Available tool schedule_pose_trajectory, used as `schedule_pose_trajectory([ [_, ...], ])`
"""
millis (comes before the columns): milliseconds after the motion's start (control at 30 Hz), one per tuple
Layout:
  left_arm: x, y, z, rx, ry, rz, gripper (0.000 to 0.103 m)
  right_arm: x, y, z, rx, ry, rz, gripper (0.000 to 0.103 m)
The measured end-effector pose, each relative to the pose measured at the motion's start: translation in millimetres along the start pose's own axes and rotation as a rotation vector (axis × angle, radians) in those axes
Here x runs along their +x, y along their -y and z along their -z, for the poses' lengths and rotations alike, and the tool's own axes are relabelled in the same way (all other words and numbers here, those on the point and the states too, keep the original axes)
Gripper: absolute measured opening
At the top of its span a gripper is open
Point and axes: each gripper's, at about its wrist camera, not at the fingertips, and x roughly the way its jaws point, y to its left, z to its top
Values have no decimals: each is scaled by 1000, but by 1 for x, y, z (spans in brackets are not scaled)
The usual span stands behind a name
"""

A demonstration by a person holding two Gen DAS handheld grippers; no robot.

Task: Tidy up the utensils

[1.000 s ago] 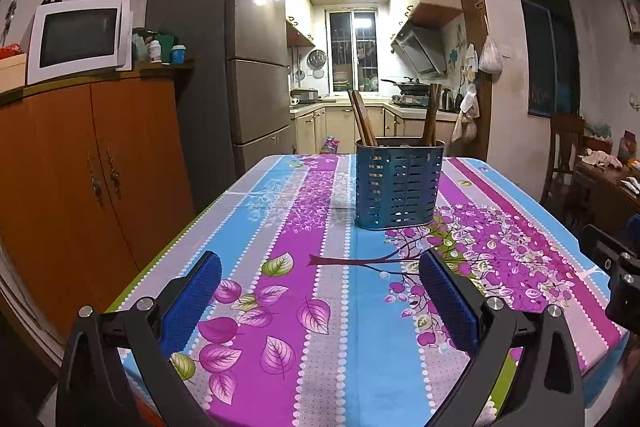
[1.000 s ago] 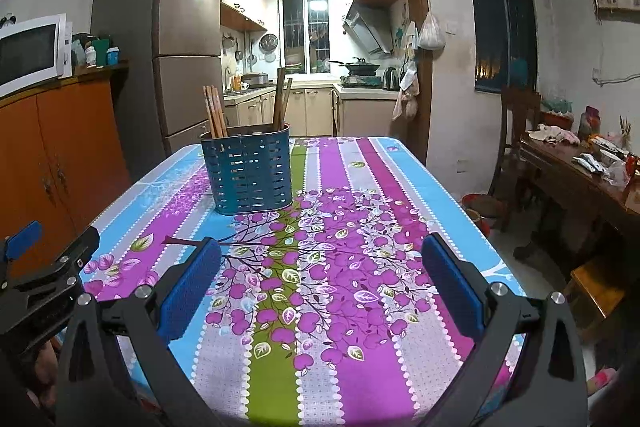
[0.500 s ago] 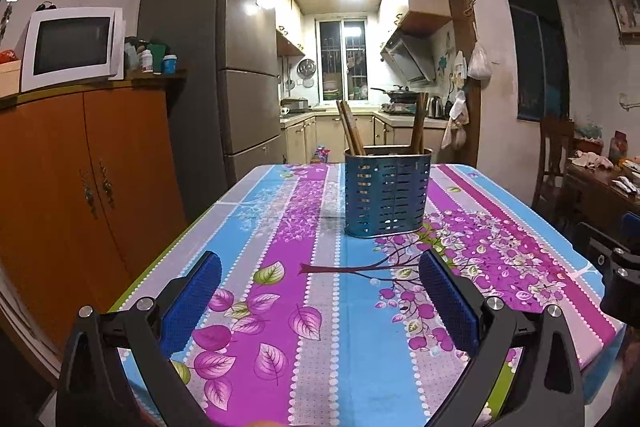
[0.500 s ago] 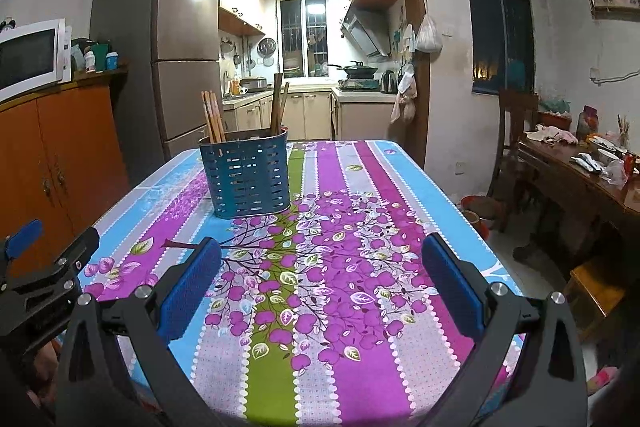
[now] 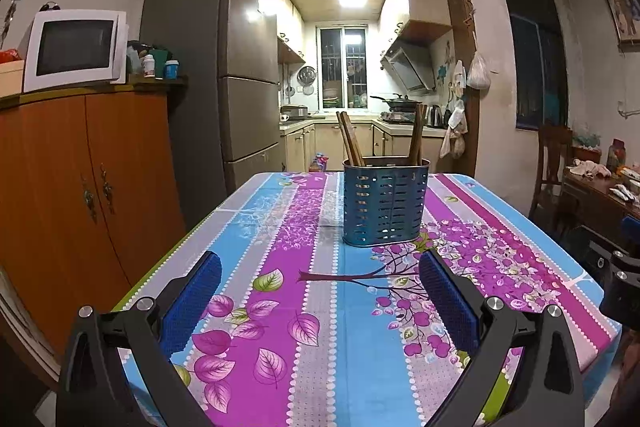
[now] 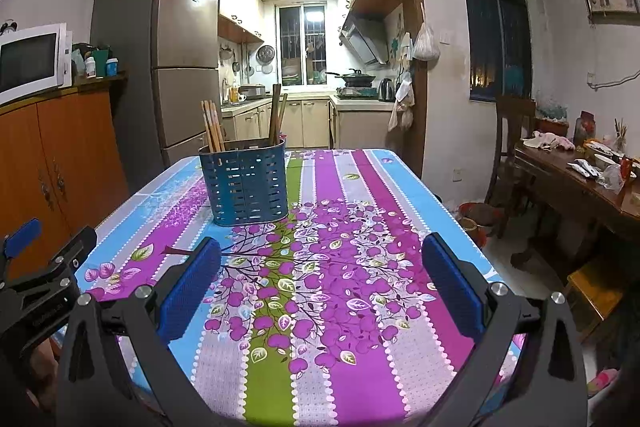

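- Ahead of both our grippers, on the floral striped tablecloth (image 5: 320,307), stands the blue perforated utensil holder (image 5: 385,205), upright and well apart from every finger.
- We hold the left gripper (image 5: 320,301) over the near end of the table with its blue-padded fingers (image 5: 192,301) spread wide and nothing between them.
- From the left wrist view, the holder sits beyond the fingertips, closer to the line of the right finger than the left.
- We hold the right gripper (image 6: 322,281) the same way, its fingers (image 6: 452,285) parted wide and empty above the purple leaf print.
- From the right wrist view, the holder (image 6: 246,183) lies beyond and just over the left finger's tip, off to that side of the gap.
- Brown wooden chopsticks (image 5: 350,139) lean out of the holder's left compartment, and a second darker bundle (image 5: 417,135) stands at its right end; we cannot tell how many pieces each has.
- Left of our right fingers, the body of the left gripper shows at the frame edge, with a blue tab on it.
- Beyond the left finger in both views we see an orange wooden cabinet (image 5: 80,187) carrying a white microwave (image 5: 74,49), then a tall grey refrigerator (image 5: 224,67).
- Beyond the right finger stands a dark wooden side table (image 6: 580,187) cluttered with small items.
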Motion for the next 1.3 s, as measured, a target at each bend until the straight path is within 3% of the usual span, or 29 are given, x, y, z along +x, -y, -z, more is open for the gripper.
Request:
schedule_pose_trajectory([
  [500,-4,1,1,17,35,14,98,-6,-1,-2,-3,27,12,97],
  [967,-24,-12,-20,-21,98,4,98,-45,-10,-21,-72,204,60,97],
  [1300,-32,-9,-23,-9,114,3,99,-45,-9,-23,-74,216,69,97],
])
